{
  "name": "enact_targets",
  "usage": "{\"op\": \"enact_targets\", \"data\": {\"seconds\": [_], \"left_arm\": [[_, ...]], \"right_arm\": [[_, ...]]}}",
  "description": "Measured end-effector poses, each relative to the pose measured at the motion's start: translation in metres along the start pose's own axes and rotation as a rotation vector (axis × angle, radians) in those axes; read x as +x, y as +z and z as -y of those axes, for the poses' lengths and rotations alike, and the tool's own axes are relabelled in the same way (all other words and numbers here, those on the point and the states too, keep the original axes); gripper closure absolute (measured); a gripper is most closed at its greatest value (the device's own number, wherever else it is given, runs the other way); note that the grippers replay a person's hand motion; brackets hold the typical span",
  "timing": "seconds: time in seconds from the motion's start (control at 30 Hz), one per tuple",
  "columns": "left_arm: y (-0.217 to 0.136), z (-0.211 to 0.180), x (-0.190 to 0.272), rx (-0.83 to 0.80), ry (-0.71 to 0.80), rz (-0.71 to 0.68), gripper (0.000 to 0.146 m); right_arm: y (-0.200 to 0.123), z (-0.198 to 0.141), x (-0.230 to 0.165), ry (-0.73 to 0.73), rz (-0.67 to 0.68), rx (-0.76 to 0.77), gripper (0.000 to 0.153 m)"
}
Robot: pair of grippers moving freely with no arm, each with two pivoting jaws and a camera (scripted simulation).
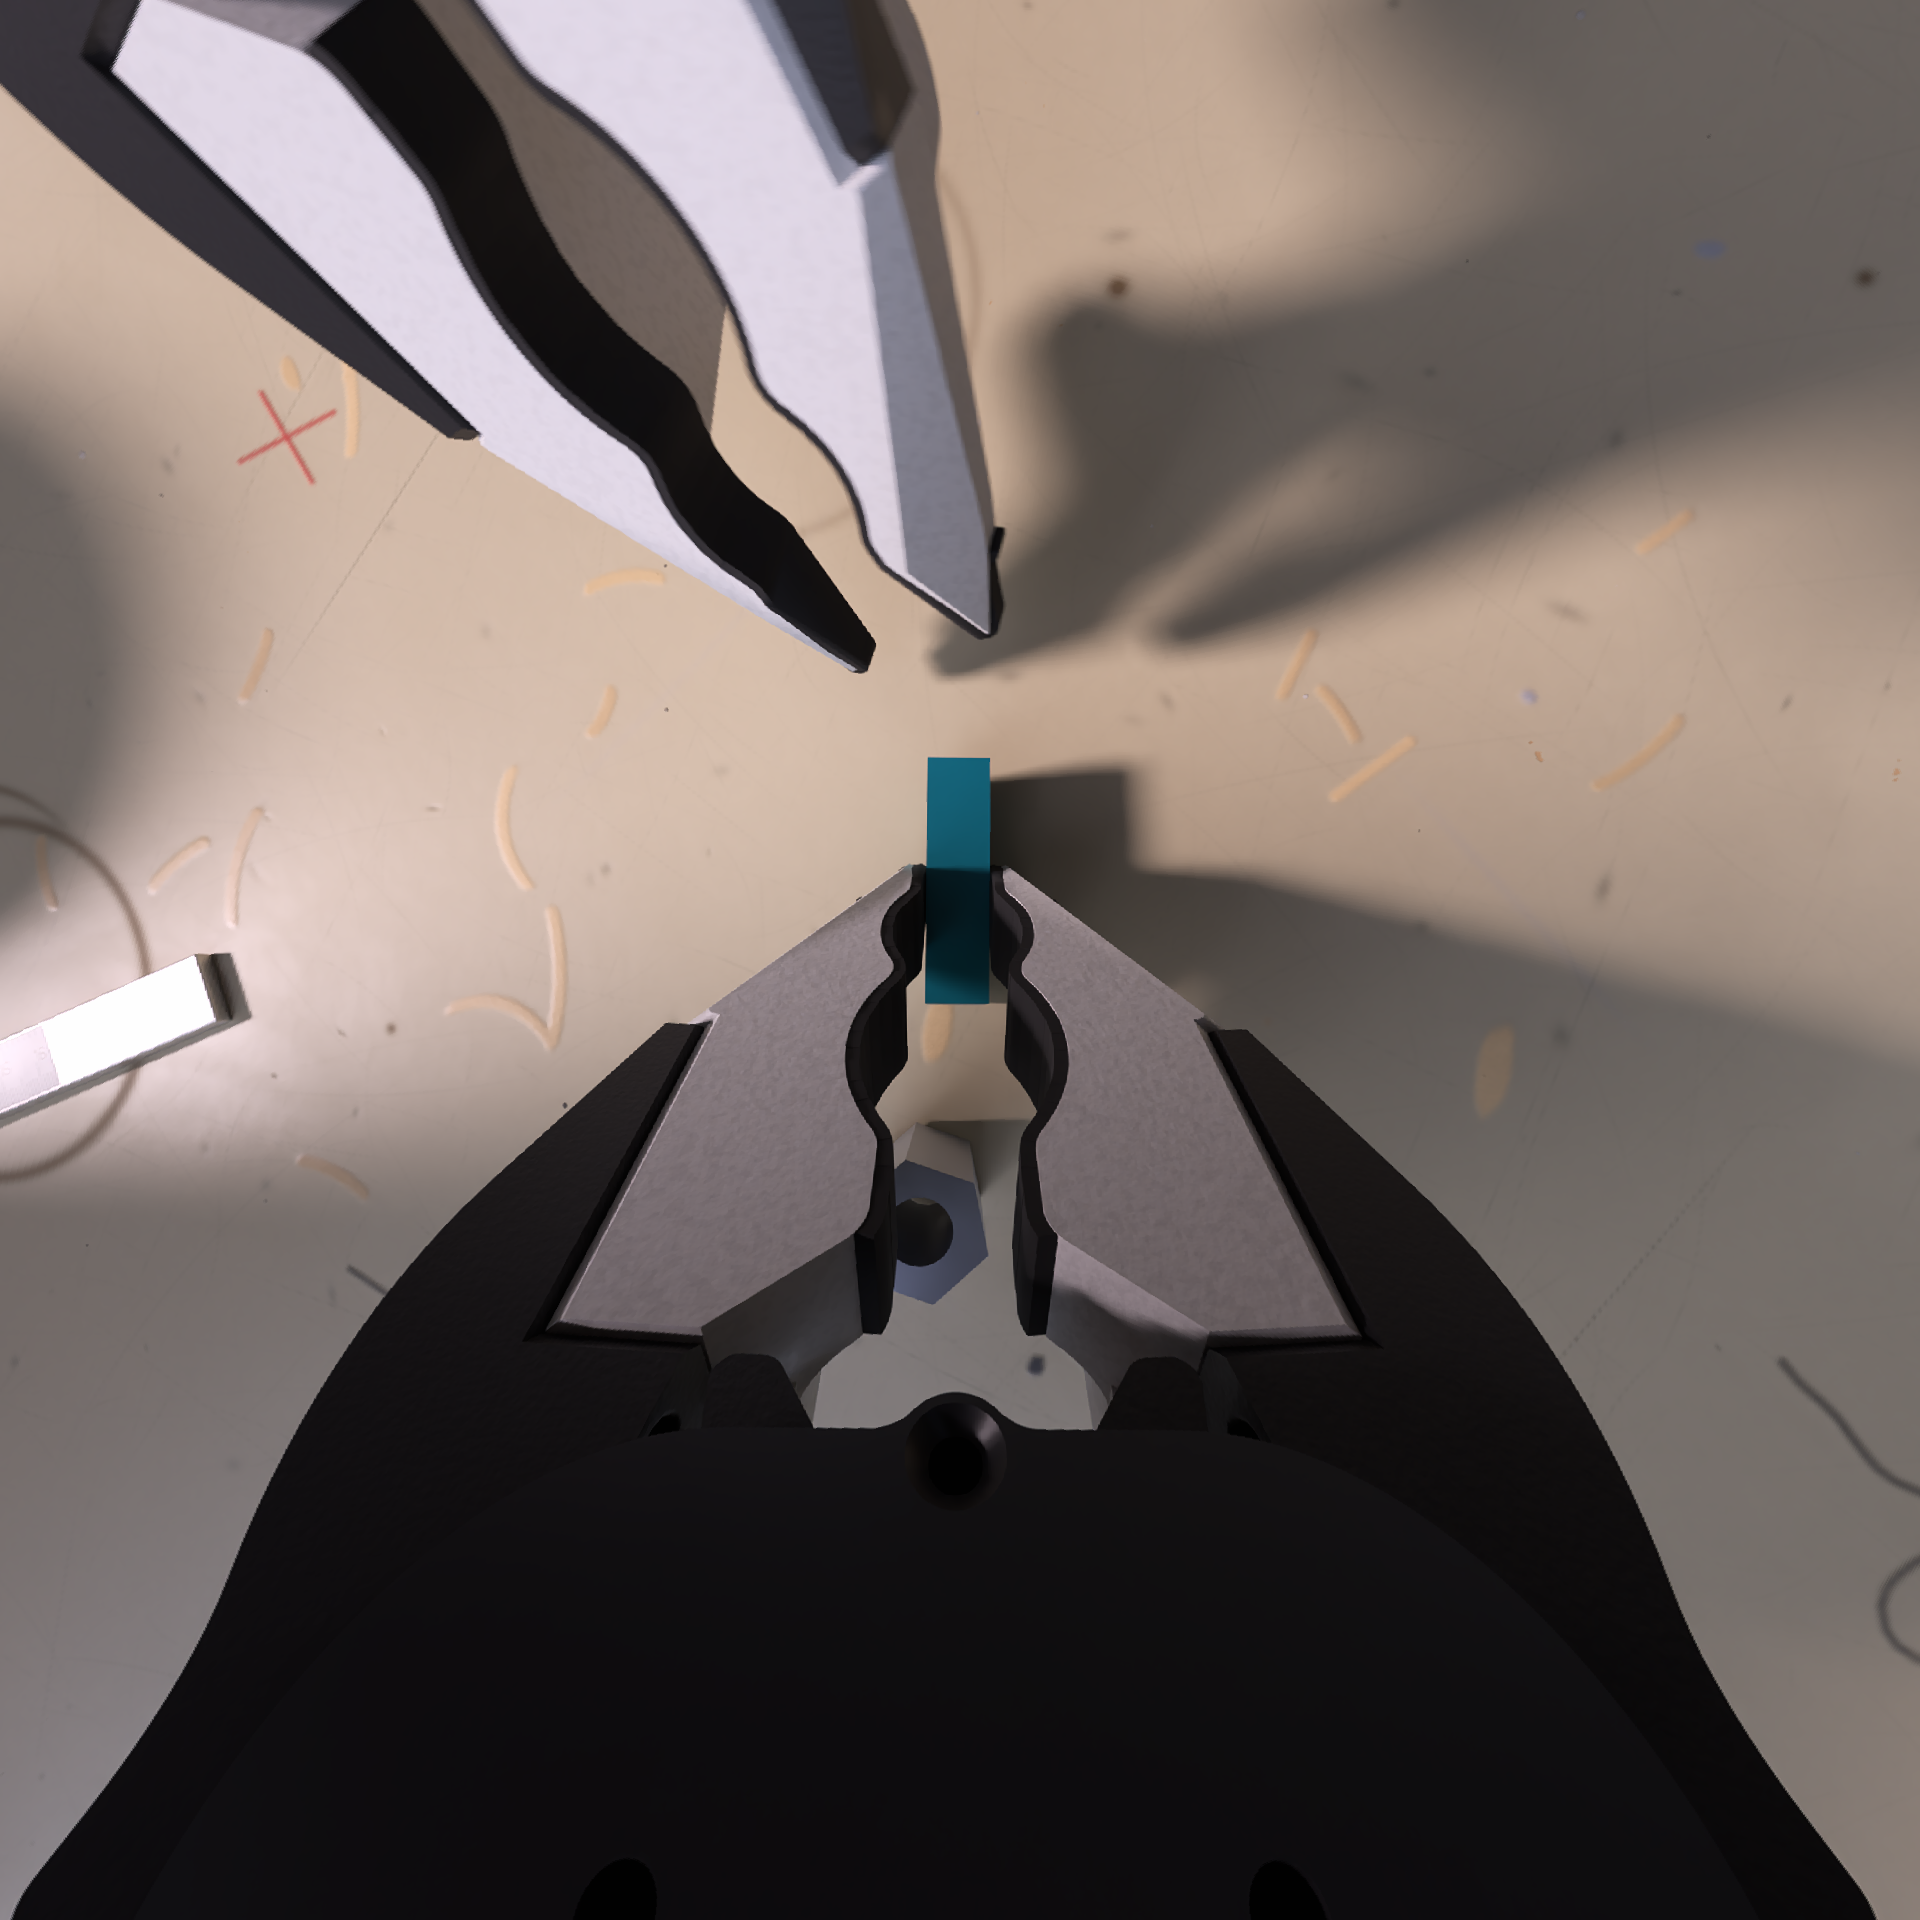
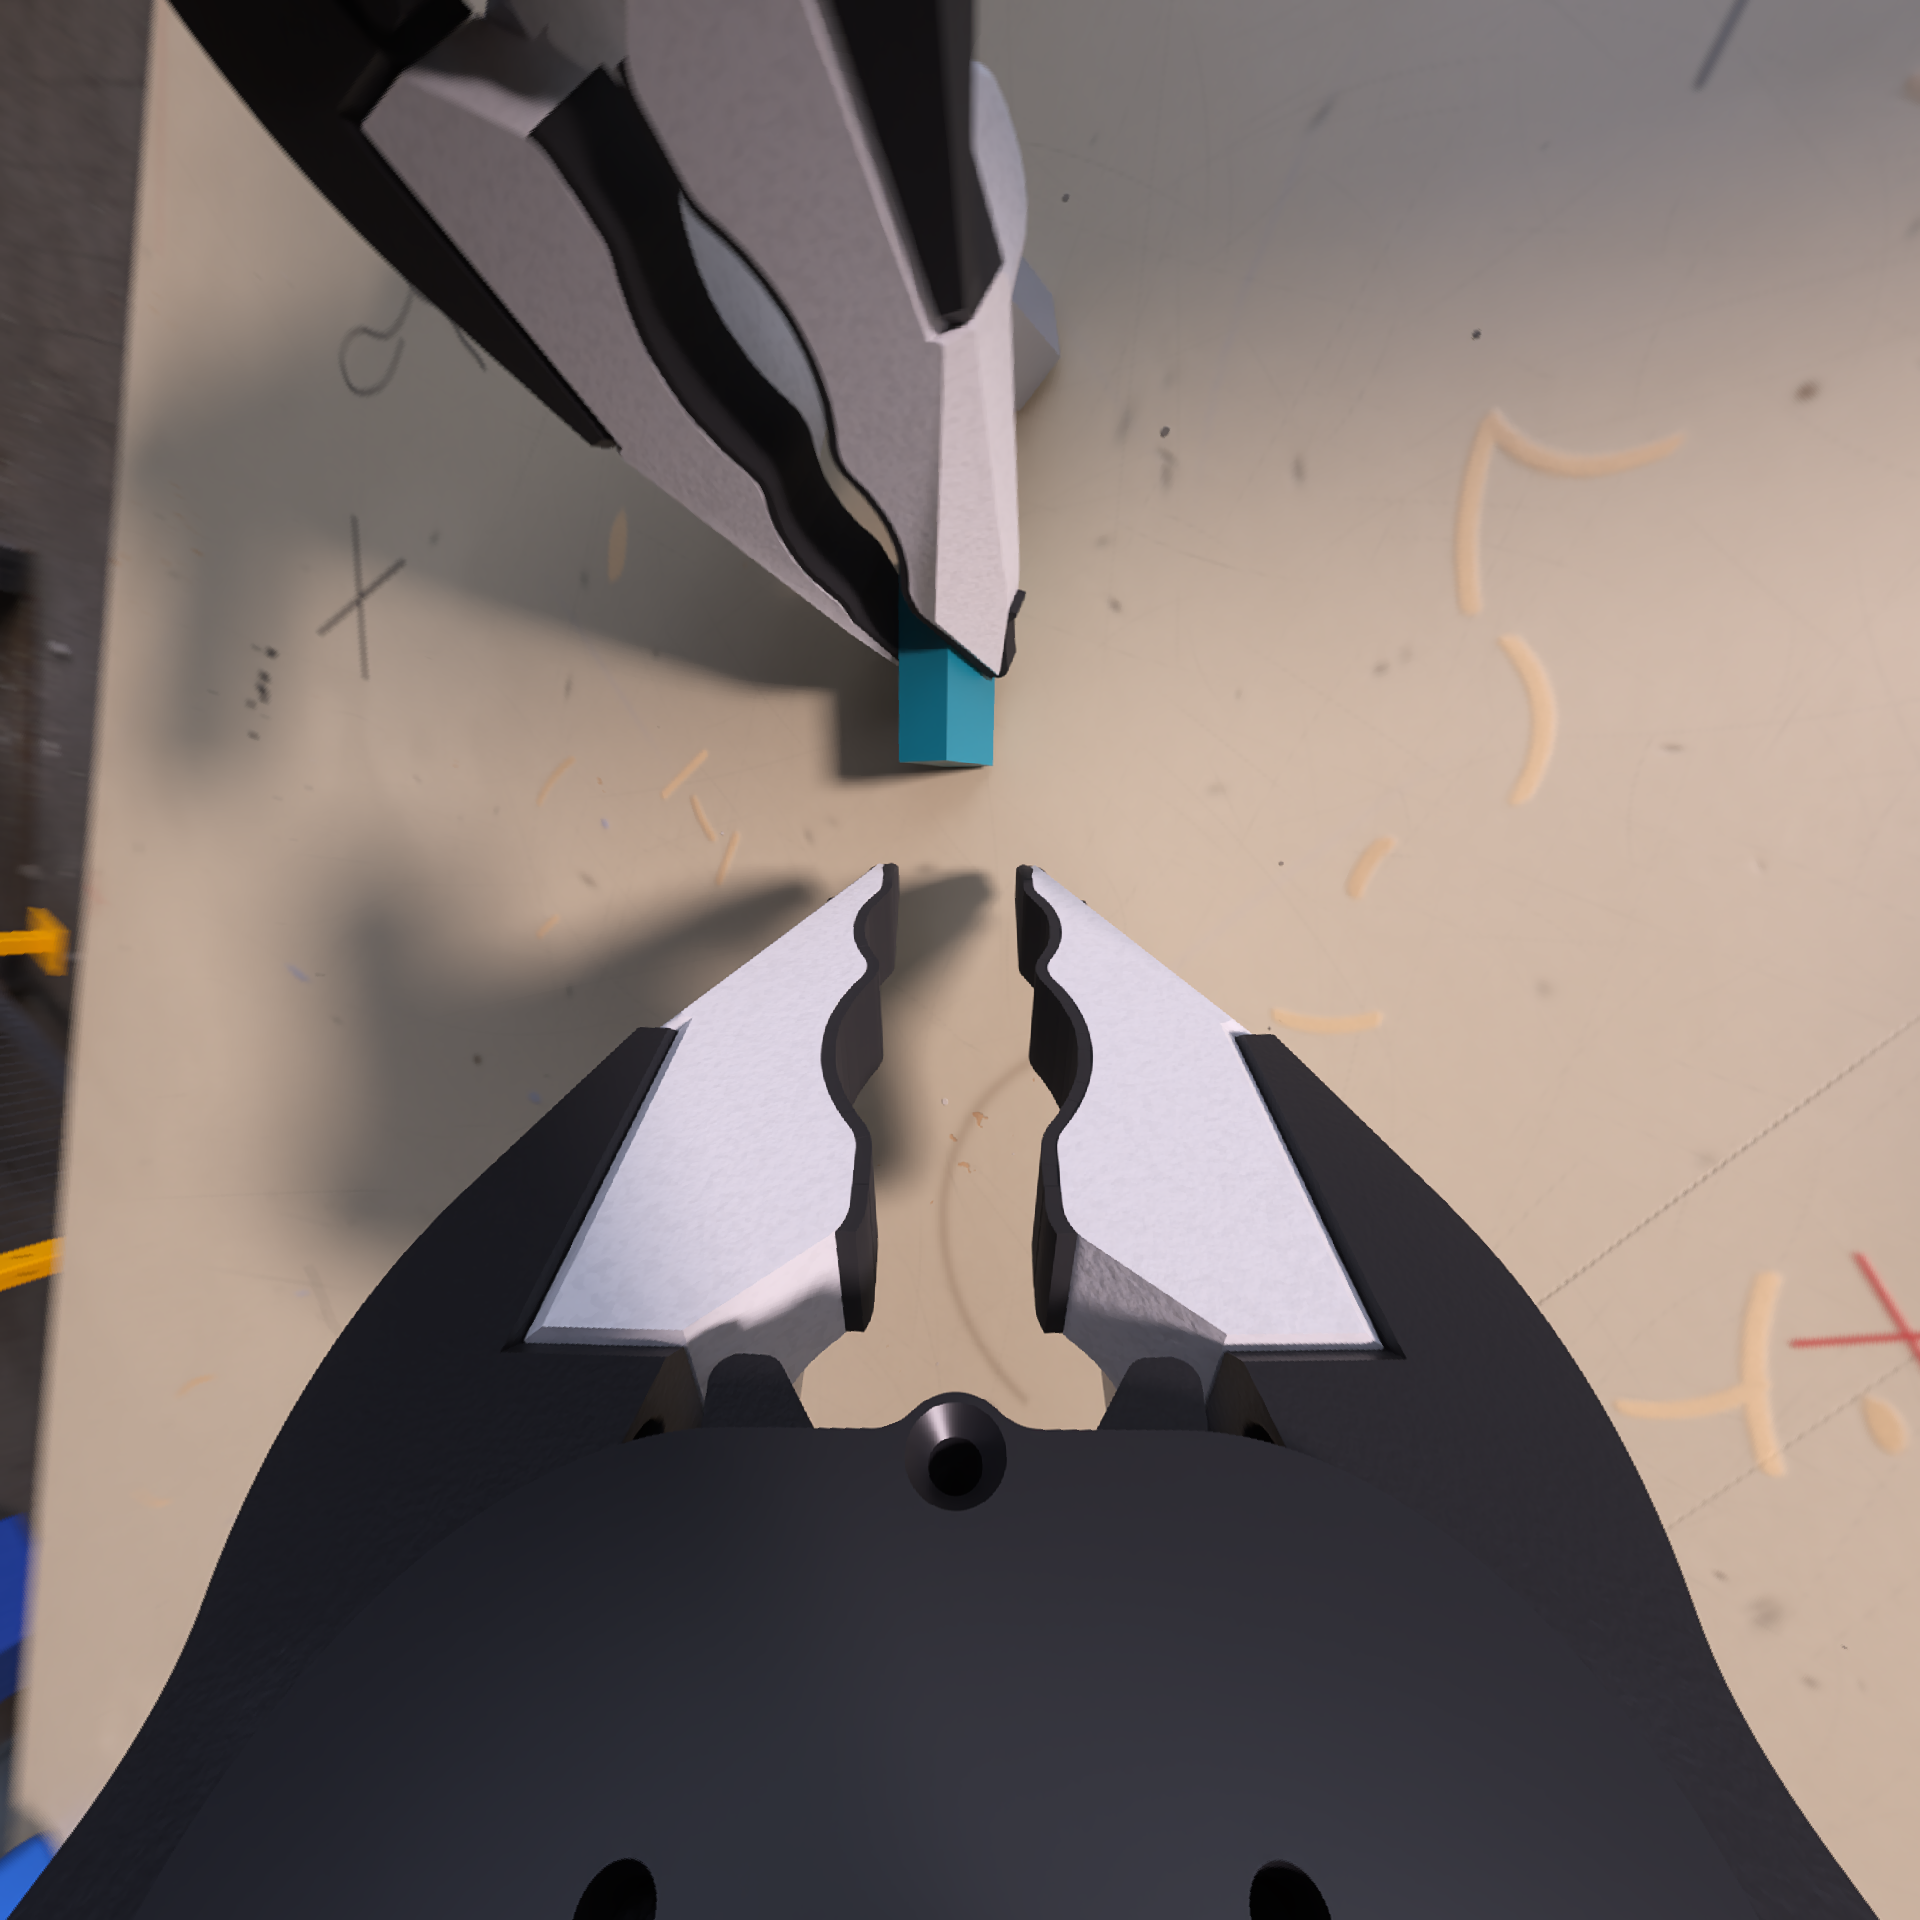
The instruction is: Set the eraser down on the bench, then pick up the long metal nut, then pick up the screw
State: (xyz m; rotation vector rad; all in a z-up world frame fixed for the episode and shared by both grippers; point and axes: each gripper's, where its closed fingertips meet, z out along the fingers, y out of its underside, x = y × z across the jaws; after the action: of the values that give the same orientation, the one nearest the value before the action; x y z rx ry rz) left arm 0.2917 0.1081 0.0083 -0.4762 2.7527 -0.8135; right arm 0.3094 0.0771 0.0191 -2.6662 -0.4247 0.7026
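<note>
My left gripper (image 1: pixel 956 878) is shut on a teal eraser (image 1: pixel 957 821), which it holds upright by the sides. In the right wrist view the eraser (image 2: pixel 945 717) hangs from the left gripper (image 2: pixel 951 655), its lower end at or just above the tan bench (image 2: pixel 1247 727); I cannot tell if it touches. A grey hex long nut (image 1: pixel 930 1226) stands on the bench under my left fingers. It also shows behind the left gripper in the right wrist view (image 2: pixel 1034 312). My right gripper (image 2: pixel 956 873) is open and empty, facing the eraser from the other side (image 1: pixel 925 639). No screw is recognisable.
A pale square-edged bar (image 1: pixel 114 1029) lies at the left of the left wrist view. Wood shavings, pen marks and a red cross (image 1: pixel 286 436) are scattered on the bench. The bench edge (image 2: pixel 114 727) runs down the left of the right wrist view, with yellow and blue items beyond.
</note>
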Motion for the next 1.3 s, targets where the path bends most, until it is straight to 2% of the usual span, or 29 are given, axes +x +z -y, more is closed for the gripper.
{"op": "enact_targets", "data": {"seconds": [0.13,0.3,0.5,0.57,0.63,0.8,0.83,0.87,0.9,0.97,1.1,1.3], "left_arm": [[0.000,0.000,0.000,0.003,-0.002,0.000,0.135],[0.001,0.000,-0.001,0.007,-0.010,0.005,0.135],[0.001,0.001,-0.001,0.013,-0.017,-0.003,0.135],[0.001,0.001,-0.001,0.018,-0.019,-0.001,0.135],[0.002,0.002,-0.001,0.027,-0.017,0.010,0.135],[0.002,0.004,-0.002,0.045,-0.039,0.023,0.135],[0.002,0.004,-0.003,0.049,-0.045,0.034,0.132],[0.002,0.005,-0.002,0.053,-0.052,0.035,0.116],[0.002,0.005,-0.002,0.059,-0.060,0.028,0.109],[0.000,0.005,-0.002,0.071,-0.074,0.040,0.101],[-0.006,0.003,-0.006,0.087,-0.105,0.067,0.096],[-0.016,0.000,-0.013,0.132,-0.147,0.096,0.096]], "right_arm": [[0.006,-0.002,0.000,-0.079,-0.134,-0.004,0.127],[0.008,-0.002,0.003,-0.112,-0.255,-0.016,0.142],[0.007,-0.002,0.002,-0.072,-0.223,0.032,0.142],[0.005,-0.002,0.001,-0.032,-0.200,0.058,0.133],[-0.005,0.000,-0.002,-0.024,-0.195,0.106,0.122],[-0.032,-0.009,-0.002,-0.008,-0.239,0.143,0.123],[-0.034,-0.013,-0.002,0.004,-0.245,0.141,0.123],[-0.036,-0.016,-0.002,0.017,-0.246,0.140,0.123],[-0.036,-0.020,-0.002,0.027,-0.252,0.139,0.123],[-0.035,-0.027,-0.004,0.036,-0.267,0.129,0.123],[-0.035,-0.031,-0.012,0.052,-0.276,0.159,0.124],[-0.044,-0.033,-0.018,0.094,-0.309,0.214,0.125]]}}
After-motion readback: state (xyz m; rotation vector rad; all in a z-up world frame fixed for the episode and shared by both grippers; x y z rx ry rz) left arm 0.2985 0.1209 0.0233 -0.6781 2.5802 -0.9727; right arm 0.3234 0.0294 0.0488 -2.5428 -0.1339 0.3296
